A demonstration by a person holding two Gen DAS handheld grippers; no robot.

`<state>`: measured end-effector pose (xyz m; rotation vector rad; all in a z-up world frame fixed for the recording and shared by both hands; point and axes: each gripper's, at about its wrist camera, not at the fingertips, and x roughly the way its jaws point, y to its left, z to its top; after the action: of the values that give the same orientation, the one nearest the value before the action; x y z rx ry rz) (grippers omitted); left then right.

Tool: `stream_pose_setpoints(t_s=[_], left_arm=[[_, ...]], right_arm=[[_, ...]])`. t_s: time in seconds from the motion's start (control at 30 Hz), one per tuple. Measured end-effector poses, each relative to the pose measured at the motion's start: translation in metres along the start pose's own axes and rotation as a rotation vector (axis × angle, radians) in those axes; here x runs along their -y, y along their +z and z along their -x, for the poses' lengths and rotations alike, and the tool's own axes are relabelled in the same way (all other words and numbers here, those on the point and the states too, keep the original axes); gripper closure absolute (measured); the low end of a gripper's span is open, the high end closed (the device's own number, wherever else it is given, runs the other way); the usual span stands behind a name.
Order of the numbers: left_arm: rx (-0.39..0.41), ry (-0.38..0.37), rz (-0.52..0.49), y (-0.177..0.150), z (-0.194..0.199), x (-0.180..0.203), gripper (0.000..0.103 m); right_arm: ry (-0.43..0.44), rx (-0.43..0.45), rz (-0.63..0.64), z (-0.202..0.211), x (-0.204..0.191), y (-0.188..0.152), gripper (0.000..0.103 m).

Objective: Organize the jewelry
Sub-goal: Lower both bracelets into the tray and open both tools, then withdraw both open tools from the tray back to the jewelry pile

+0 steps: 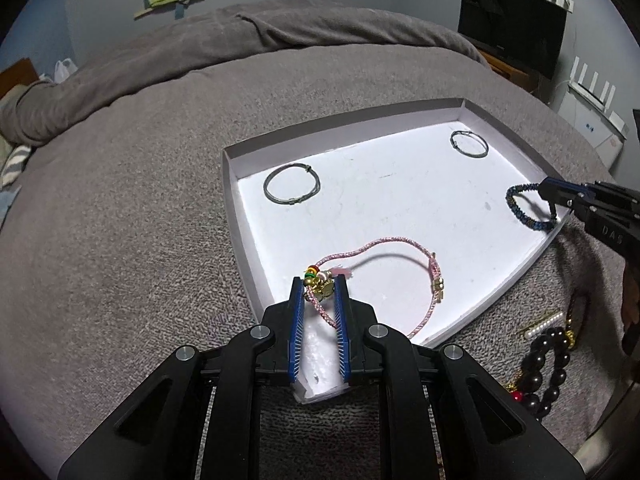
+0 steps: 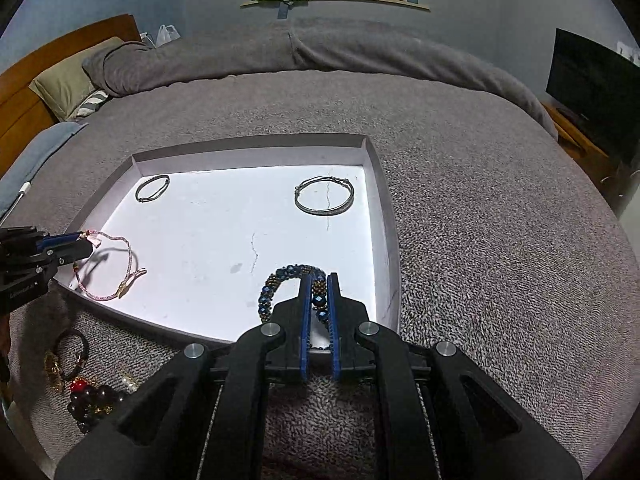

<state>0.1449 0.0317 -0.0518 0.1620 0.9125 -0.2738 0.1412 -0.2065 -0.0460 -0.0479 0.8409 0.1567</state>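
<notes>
My left gripper (image 1: 319,289) pinches the pink cord bracelet (image 1: 394,245); my right gripper (image 2: 319,294) pinches the blue beaded bracelet (image 2: 276,284) over the white tray (image 2: 384,184).

- Tray (image 2: 384,184): matt white card, floor scuffed and cracked.
- Bangles (image 2: 324,201): smooth grey metal.
- Pink bracelet (image 1: 400,245): braided cord, gold metal clasp.
- Blue bracelet (image 2: 276,284): glossy faceted beads.
- Blanket (image 1: 120,220): rough grey looped cloth.
- Dark beads (image 1: 548,364): glossy.
- Claws: matt black plastic, ribbed blue pads (image 1: 297,320).

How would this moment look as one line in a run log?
left gripper: shut on pink bracelet | right gripper: shut on blue bracelet | both over white tray | two silver bangles inside
</notes>
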Motion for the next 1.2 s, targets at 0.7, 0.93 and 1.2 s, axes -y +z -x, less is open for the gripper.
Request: stream_pose_setpoints(t_s=[0.7, 0.93, 1.2], left_arm=[[0.029, -0.005, -0.009, -0.003, 0.007, 0.005, 0.069], [0.098, 0.014, 0.009, -0.002, 0.027, 0.005, 0.041], [0.147, 0.02, 0.026, -0.004, 0.054, 0.004, 0.025]], right_arm=[[0.025, 0.006, -0.022, 0.004, -0.001, -0.001, 0.079], [0.04, 0.069, -0.019, 0.03, -0.008, 0.0, 0.052], [0.034, 0.132, -0.033, 0.059, -0.006, -0.001, 0.022]])
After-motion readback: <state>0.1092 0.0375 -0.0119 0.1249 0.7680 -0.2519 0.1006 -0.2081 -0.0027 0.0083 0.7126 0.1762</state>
